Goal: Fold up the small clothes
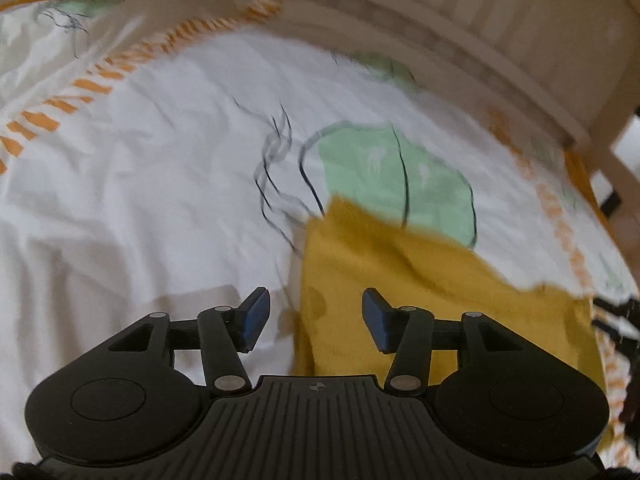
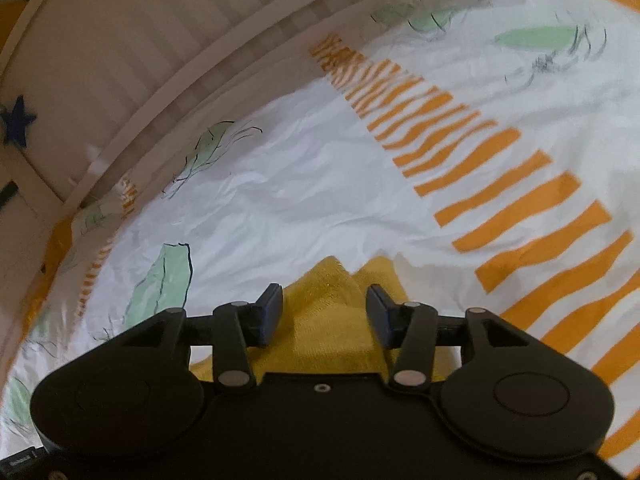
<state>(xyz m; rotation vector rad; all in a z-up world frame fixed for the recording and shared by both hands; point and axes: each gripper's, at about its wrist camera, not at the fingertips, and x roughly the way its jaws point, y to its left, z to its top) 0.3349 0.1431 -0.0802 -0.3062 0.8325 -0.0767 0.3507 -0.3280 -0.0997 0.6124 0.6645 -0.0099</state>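
A small mustard-yellow knit garment (image 1: 420, 300) lies rumpled on white printed bedding (image 1: 140, 200). The left gripper (image 1: 316, 316) and right gripper (image 2: 324, 314) are both spread, pinching nothing.

a white bedsheet (image 1: 160, 184) with green leaves and orange stripes beside a slatted rail (image 2: 132, 52).

A bed (image 1: 140, 208) with a white sheet printed in green leaves and orange stripes carries a mustard-yellow cloth (image 1: 420, 300), lying near.
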